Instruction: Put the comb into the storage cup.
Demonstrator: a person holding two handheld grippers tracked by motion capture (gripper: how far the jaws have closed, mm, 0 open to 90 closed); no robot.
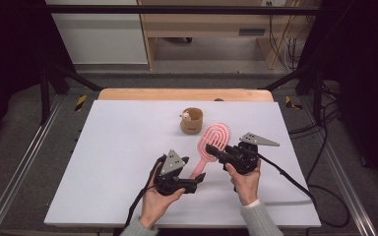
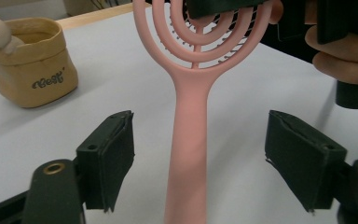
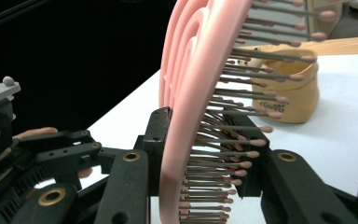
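Right tongs (image 1: 215,151) pinching pink hairbrush (image 1: 211,140) head; left tongs (image 1: 200,180) spread wide astride handle, palm underneath.

One pink hairbrush (image 1: 210,143), one tan pouch (image 1: 192,121), two tools: left (image 1: 200,180), right (image 1: 209,150).

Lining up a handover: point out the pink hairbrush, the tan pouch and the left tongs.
pink hairbrush (image 2: 189,140), left gripper view, on its handle
tan pouch (image 1: 191,124), high view, on its front
left tongs (image 2: 214,158), left gripper view, midway between the tips

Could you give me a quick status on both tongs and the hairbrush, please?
Right tongs shut on pink hairbrush head. Left tongs open, astride handle, not touching. Tan pouch beyond, apart.
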